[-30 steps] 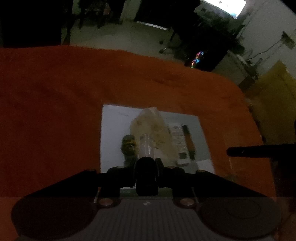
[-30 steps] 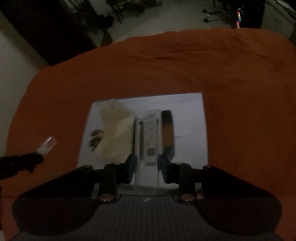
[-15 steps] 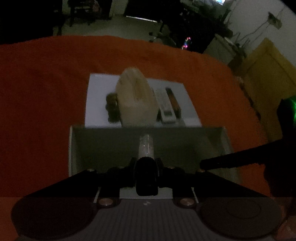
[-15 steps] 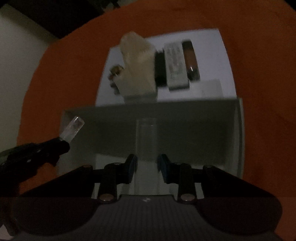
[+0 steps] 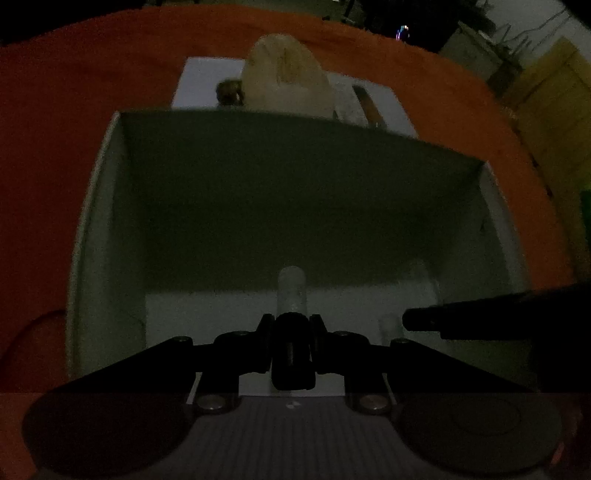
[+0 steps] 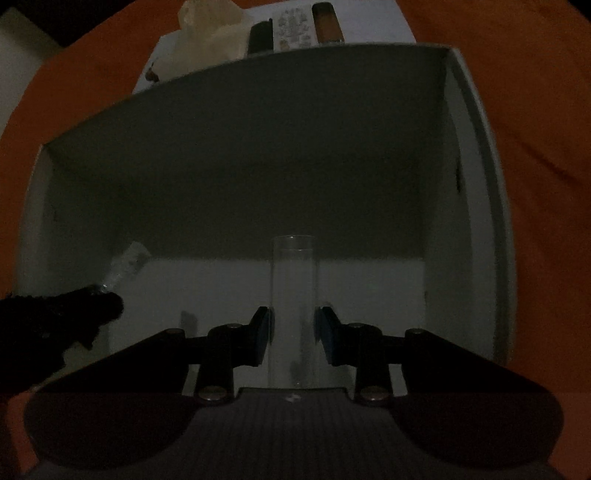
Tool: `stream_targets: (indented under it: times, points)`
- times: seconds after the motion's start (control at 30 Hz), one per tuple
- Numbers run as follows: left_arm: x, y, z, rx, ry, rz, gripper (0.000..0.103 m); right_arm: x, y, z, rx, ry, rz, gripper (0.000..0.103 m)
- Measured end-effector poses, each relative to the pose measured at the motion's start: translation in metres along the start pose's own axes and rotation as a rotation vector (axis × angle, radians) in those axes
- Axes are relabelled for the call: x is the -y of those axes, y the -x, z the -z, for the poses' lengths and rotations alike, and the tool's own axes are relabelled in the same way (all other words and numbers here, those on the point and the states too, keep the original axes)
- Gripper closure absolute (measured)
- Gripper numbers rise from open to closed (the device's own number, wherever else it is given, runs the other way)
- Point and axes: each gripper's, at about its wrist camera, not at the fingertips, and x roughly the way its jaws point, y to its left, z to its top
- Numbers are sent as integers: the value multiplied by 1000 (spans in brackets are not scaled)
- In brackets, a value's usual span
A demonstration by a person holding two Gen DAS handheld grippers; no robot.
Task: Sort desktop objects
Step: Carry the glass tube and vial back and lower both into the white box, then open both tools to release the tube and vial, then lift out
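Left gripper (image 5: 291,332) pinching a small clear-capped tube with a dark body (image 5: 291,291); right gripper (image 6: 293,332) clamping a clear, smooth plastic cylinder (image 6: 293,295) between blue-padded fingers (image 6: 264,334). Both hanging inside the open grey cardboard box (image 6: 476,147) — matte walls, pale floor, nothing visibly lying in it. Beyond its far wall, waiting on a white flat sheet (image 5: 199,81): a crumpled translucent bag (image 5: 284,81), a small dark knobbly item (image 5: 229,92), a white remote with buttons (image 6: 293,27), a black slim bar (image 6: 260,37) and a brown slim bar (image 6: 327,24). All resting on the orange cloth-covered tabletop (image 5: 55,129). Judging by this, sorting barely begun — two items about to drop, five or so left.
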Motion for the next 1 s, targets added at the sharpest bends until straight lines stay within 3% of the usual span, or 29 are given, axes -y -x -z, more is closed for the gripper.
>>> stream_targets:
  times: [0.37,1.0]
  points:
    - [10,-23,10,-31,13,-11,87,-9,-29,1,-46,10,39,71]
    - [11,-51,18,-196,68,-25,86,-12,-45,2,-167,58,86,71]
